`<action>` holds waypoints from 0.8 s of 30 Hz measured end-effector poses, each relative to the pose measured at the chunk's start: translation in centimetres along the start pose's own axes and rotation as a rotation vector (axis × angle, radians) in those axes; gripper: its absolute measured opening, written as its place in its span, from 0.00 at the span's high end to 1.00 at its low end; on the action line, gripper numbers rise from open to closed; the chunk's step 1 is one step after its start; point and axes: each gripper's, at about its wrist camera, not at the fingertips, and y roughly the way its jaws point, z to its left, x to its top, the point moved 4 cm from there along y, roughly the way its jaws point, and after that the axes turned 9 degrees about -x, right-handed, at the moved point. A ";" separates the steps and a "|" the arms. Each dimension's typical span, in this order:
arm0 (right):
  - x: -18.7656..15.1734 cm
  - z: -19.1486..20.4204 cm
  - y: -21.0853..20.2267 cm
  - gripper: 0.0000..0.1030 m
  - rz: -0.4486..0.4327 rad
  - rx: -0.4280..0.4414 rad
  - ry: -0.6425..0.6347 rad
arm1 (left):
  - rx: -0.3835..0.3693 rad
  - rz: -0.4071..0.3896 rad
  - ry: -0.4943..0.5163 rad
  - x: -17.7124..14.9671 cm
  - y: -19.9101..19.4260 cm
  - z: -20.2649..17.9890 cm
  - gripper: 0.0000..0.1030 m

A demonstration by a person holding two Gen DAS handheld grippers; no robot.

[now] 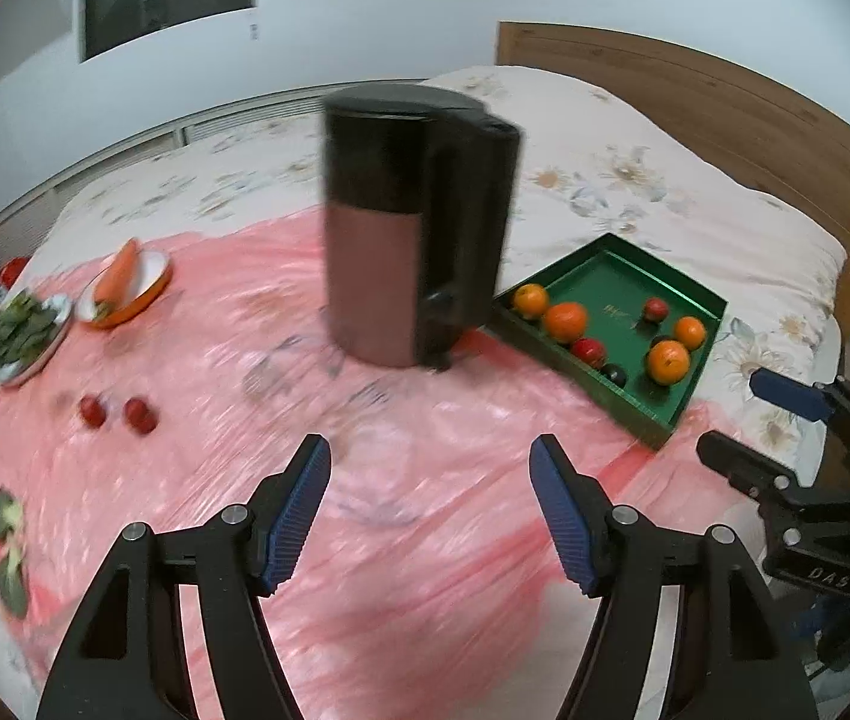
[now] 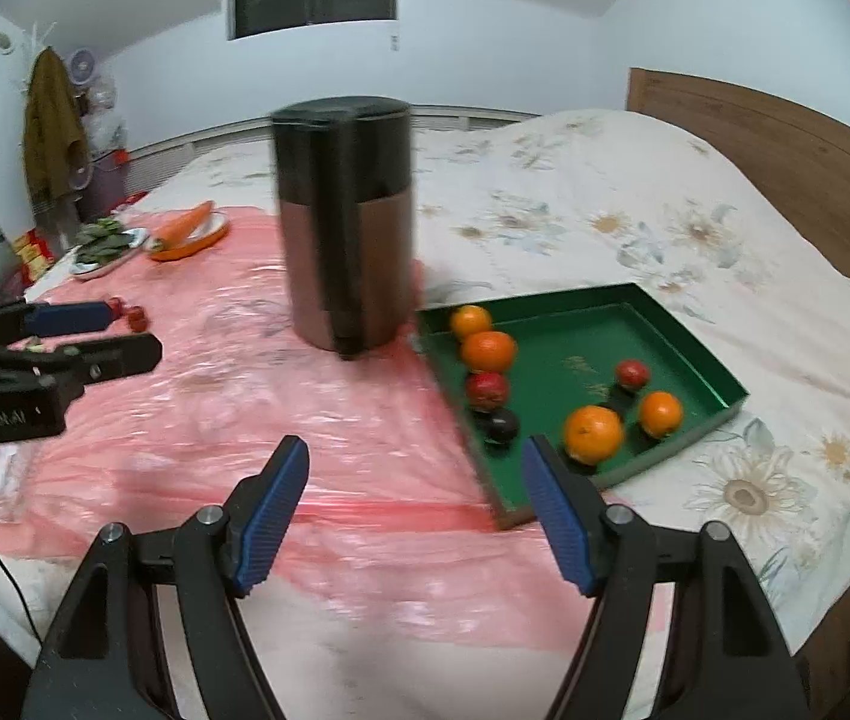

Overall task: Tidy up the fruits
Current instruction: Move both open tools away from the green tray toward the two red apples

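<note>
A green tray (image 1: 695,294) (image 2: 701,348) lies on the bed at the right and holds several oranges (image 1: 566,321) (image 2: 593,433), red fruits (image 1: 588,350) (image 2: 487,390) and a dark fruit (image 1: 613,374) (image 2: 500,425). Two small red fruits (image 1: 117,413) (image 2: 135,317) lie on the pink plastic sheet at the left. My left gripper (image 1: 430,457) is open and empty above the sheet; it also shows in the right wrist view (image 2: 119,333). My right gripper (image 2: 416,461) is open and empty near the tray's front corner; it also shows in the left wrist view (image 1: 737,414).
A tall black and copper appliance (image 1: 413,228) (image 2: 344,222) stands on the sheet next to the tray. A bowl with a carrot (image 1: 122,285) (image 2: 188,228), a plate of greens (image 1: 29,330) (image 2: 104,243) and broccoli pieces (image 1: 8,540) lie left. A wooden headboard (image 1: 725,120) stands at the right.
</note>
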 end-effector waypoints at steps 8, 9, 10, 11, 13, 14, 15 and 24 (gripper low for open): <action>0.6 6.5 -0.2 0.00 0.012 0.159 -0.049 | 0.088 -0.004 -0.102 -2.9 -3.2 6.0 0.39; 0.7 7.1 0.0 0.00 0.015 0.169 -0.057 | 0.099 -0.005 -0.119 -3.2 -3.4 7.0 0.39; 0.7 8.1 0.2 0.00 0.019 0.187 -0.069 | 0.112 -0.006 -0.139 -3.4 -3.7 8.3 0.39; 0.8 9.0 0.5 0.00 0.023 0.202 -0.078 | 0.123 -0.006 -0.154 -3.5 -3.9 9.3 0.39; 1.2 10.8 1.1 0.00 0.031 0.235 -0.096 | 0.147 -0.006 -0.183 -3.9 -4.3 11.8 0.39; 1.3 11.5 1.4 0.00 0.034 0.250 -0.105 | 0.163 -0.003 -0.197 -4.0 -4.4 13.2 0.39; 1.5 12.4 1.8 0.00 0.038 0.267 -0.114 | 0.174 0.000 -0.207 -4.1 -4.5 14.4 0.39; 3.8 21.0 6.7 0.00 0.072 0.409 -0.193 | 0.247 0.038 -0.258 -4.0 -2.8 24.3 0.39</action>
